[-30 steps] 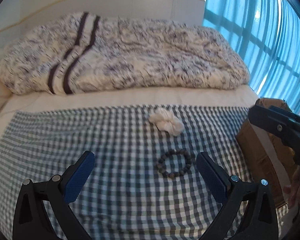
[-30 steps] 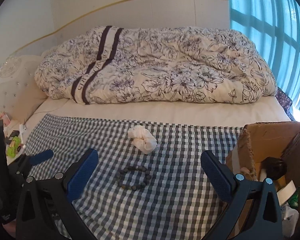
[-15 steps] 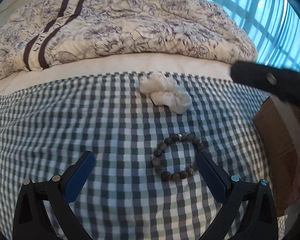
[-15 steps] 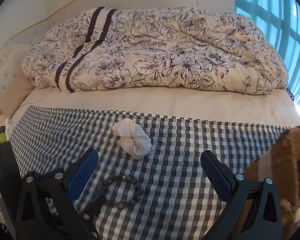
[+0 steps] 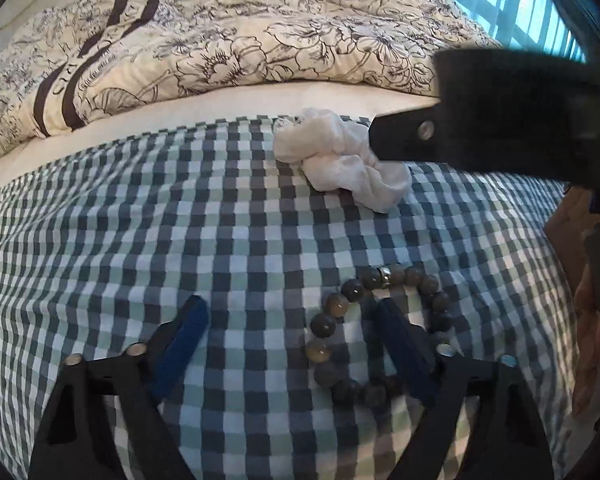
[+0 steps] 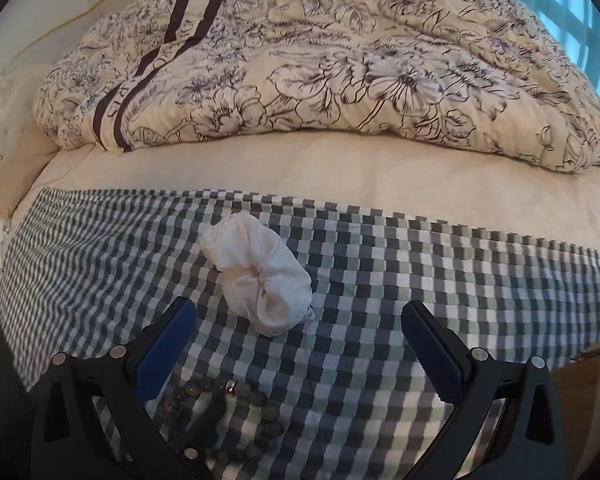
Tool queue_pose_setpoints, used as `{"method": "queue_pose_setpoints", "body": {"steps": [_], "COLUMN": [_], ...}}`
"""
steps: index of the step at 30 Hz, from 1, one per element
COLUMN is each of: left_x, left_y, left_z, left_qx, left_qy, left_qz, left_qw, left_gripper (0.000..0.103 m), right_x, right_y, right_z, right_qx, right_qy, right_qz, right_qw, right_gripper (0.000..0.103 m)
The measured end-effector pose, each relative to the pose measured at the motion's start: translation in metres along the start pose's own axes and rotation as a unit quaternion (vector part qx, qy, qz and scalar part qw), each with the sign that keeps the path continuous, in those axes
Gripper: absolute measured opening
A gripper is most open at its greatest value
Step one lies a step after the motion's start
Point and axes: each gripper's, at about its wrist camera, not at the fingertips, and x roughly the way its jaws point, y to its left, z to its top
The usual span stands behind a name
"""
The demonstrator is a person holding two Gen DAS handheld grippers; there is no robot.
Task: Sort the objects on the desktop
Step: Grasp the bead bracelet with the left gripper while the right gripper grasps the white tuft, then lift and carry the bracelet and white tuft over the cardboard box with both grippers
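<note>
Lowered, my half-open left gripper (image 5: 288, 332) straddles the bead bracelet's (image 5: 374, 330) near-left arc, gripping nothing yet, while my wide-open, empty right gripper (image 6: 298, 326) nears the white scrunchie (image 6: 260, 272).

Left wrist cam: low and close over the checked cloth (image 5: 140, 240), looking along the left tool (image 5: 284, 320) toward the duvet (image 5: 260, 40) at the top of frame.

Right wrist cam: also close, facing the same way from further right; right tool (image 6: 300, 320) at the bottom.

Shared: bead bracelet (image 5: 364, 320) lower centre in left view, bottom left (image 6: 228, 412) in right; white scrunchie (image 5: 340, 168) (image 6: 260, 276). Right tool crosses upper right of left view.
</note>
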Motion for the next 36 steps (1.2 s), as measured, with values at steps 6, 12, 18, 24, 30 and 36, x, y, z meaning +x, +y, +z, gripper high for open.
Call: {"method": "queue_pose_setpoints", "body": {"steps": [6, 12, 18, 24, 30, 36], "left_x": [-0.006, -0.012, -0.019, -0.025, -0.042, -0.070], "left_y": [0.008, 0.022, 0.028, 0.032, 0.035, 0.034], "left_z": [-0.001, -0.004, -0.005, -0.006, -0.004, -0.003], "left_qx": [-0.014, -0.034, -0.038, -0.038, -0.037, -0.038], "left_qy": [-0.018, -0.029, -0.036, -0.039, -0.047, -0.063], "left_qz": [-0.006, -0.008, -0.009, -0.003, 0.002, 0.002], "left_qw": [0.9997, 0.9990, 0.9986, 0.9985, 0.9982, 0.9973], "left_gripper": [0.035, 0.013, 0.013, 0.013, 0.012, 0.012], "right_x": [0.022, 0.038, 0.043, 0.045, 0.019, -0.027], "right_y": [0.000, 0.002, 0.015, 0.021, 0.016, 0.013], "right_z": [0.000, -0.001, -0.004, -0.008, -0.010, -0.015], "right_qx": [-0.005, -0.010, -0.036, -0.043, -0.018, -0.003], "right_qy": [0.008, 0.010, 0.000, 0.000, -0.016, -0.043], "right_qz": [-0.006, -0.016, -0.023, -0.002, 0.020, 0.031], "right_qw": [1.000, 1.000, 0.999, 0.999, 1.000, 0.999], "right_gripper": [0.103, 0.103, 0.100, 0.020, 0.015, 0.015]}}
